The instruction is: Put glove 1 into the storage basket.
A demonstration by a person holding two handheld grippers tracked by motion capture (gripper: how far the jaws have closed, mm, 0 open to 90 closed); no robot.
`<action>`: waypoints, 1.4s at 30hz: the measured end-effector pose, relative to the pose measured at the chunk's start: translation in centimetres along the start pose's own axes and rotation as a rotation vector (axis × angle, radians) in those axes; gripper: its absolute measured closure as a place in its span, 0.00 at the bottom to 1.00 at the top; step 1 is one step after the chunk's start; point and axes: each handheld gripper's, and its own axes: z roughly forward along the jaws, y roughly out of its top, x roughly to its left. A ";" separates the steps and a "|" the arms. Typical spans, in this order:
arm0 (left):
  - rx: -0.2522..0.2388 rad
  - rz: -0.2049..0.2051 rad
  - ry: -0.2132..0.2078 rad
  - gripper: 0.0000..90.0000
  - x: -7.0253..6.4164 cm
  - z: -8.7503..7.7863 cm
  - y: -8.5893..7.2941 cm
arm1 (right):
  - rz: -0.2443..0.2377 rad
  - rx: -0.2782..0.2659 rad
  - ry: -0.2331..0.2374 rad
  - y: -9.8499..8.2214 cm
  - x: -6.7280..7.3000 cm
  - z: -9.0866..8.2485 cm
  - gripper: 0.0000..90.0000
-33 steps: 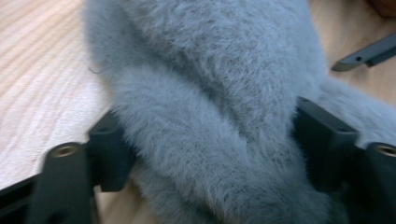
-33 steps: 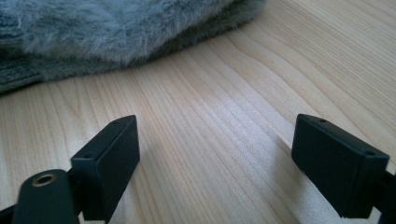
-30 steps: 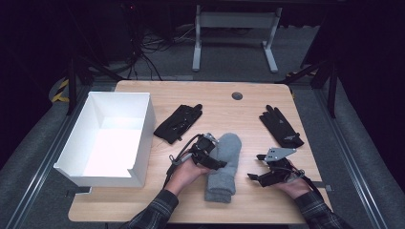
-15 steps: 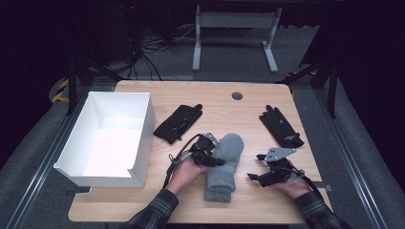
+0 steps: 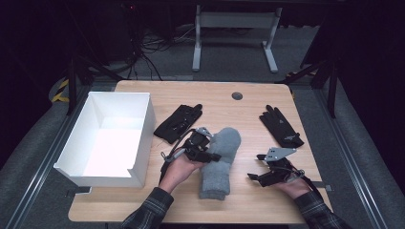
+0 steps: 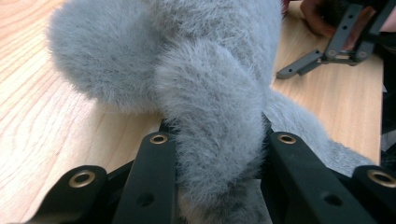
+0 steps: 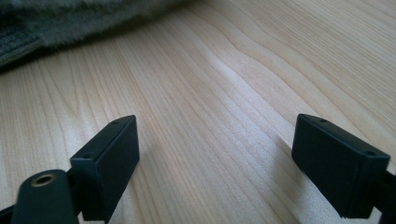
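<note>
- Mitten, grey fuzzy fleece (image 5: 218, 160), lay mid-table, long axis front-to-back, cuff nearest the person.
- Left gripper (image 5: 210, 155), jaws just closed, pinched its fold.
- Right gripper (image 5: 254, 171) stood spread, empty.

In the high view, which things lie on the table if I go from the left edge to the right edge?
White box → left black glove → grey fuzzy mitten → right hand-held gripper → right black glove.
</note>
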 end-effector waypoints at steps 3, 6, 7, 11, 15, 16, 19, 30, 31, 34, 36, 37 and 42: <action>-0.023 -0.002 0.001 0.81 -0.2 -1.0 0.2 | 0.001 0.000 -0.001 0.0 0.0 0.0 0.17; -0.035 0.003 0.008 0.81 -0.3 -1.9 0.4 | 0.001 0.000 -0.001 0.0 0.0 0.0 0.17; -0.043 0.006 0.019 0.81 -0.5 -2.8 0.7 | 0.001 0.000 -0.001 0.0 0.0 0.0 0.17; -0.063 0.009 0.033 0.81 -0.7 -4.4 1.3 | 0.001 0.000 -0.002 0.0 0.0 0.0 0.17; -0.087 0.017 0.058 0.81 -0.9 -6.5 1.9 | 0.001 0.000 -0.003 0.0 0.0 0.0 0.17; -0.094 0.018 0.064 0.81 -1.0 -7.0 2.0 | 0.001 0.000 -0.002 0.0 0.0 0.0 0.17; -0.113 0.020 0.069 0.81 -1.2 -8.2 2.4 | 0.001 0.000 -0.004 0.0 0.0 0.0 0.17; -0.168 0.033 0.119 0.81 -1.5 -14.0 4.0 | 0.005 0.000 -0.005 0.0 0.0 0.0 0.17; -0.176 0.034 0.127 0.81 -1.4 -14.6 4.2 | 0.006 0.000 -0.004 0.0 0.0 0.0 0.17; -0.180 0.039 0.146 0.81 -1.4 -16.2 4.6 | 0.006 0.000 -0.004 0.0 0.0 0.0 0.17; -0.186 0.039 0.156 0.81 -1.3 -17.2 4.8 | 0.006 0.000 -0.004 0.0 0.0 0.0 0.17; -0.194 0.038 0.163 0.81 -1.3 -17.7 4.9 | 0.006 0.000 -0.005 0.0 0.0 0.0 0.17; -0.210 0.038 0.188 0.81 -1.1 -20.3 5.2 | 0.006 0.000 -0.006 0.0 0.0 0.0 0.17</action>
